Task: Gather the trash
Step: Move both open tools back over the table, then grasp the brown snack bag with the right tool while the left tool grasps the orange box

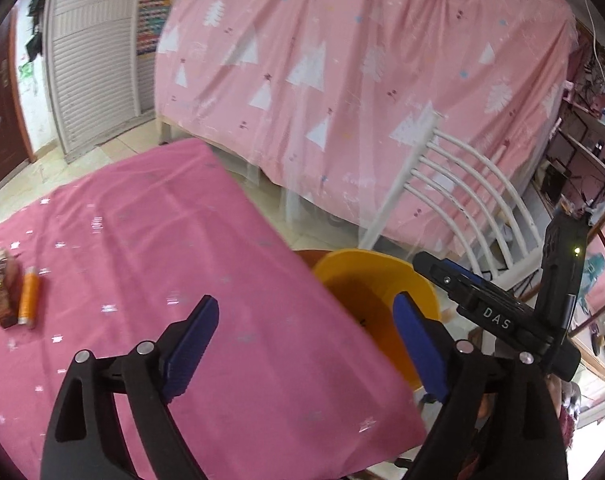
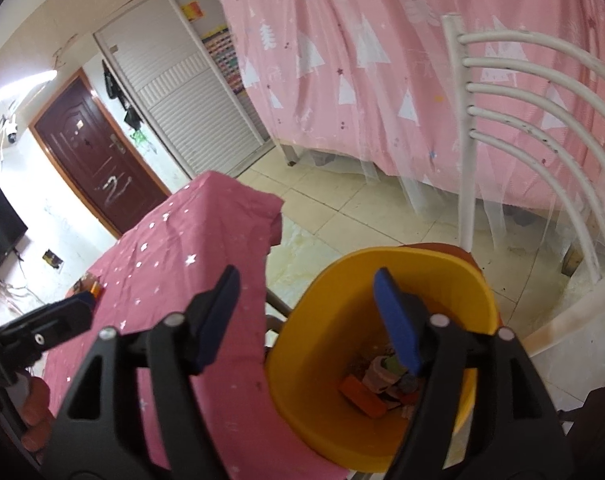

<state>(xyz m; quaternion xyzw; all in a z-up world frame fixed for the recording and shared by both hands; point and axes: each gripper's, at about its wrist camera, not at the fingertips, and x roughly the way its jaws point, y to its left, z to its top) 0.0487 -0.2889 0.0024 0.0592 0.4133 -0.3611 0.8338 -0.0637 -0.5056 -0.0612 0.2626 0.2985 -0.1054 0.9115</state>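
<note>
My left gripper (image 1: 307, 307) is open with nothing between its blue pads, over the near right part of the pink-clothed table (image 1: 150, 240). At the table's far left lie an orange bottle (image 1: 28, 296) and a brown crumpled wrapper (image 1: 0, 292). A yellow bin (image 1: 354, 280) stands just off the table's right edge. My right gripper (image 2: 307, 277) is open and empty above the yellow bin (image 2: 422, 256), its right pad over the bin's mouth. Several pieces of trash (image 2: 378, 384) lie at the bin's bottom.
A white slatted chair (image 2: 502, 120) stands right behind the bin. A bed draped in a pink tree-print sheet (image 1: 362, 60) fills the background. Tiled floor (image 2: 362, 208) lies between table and bed. A brown door (image 2: 98, 160) and a white shutter are far left.
</note>
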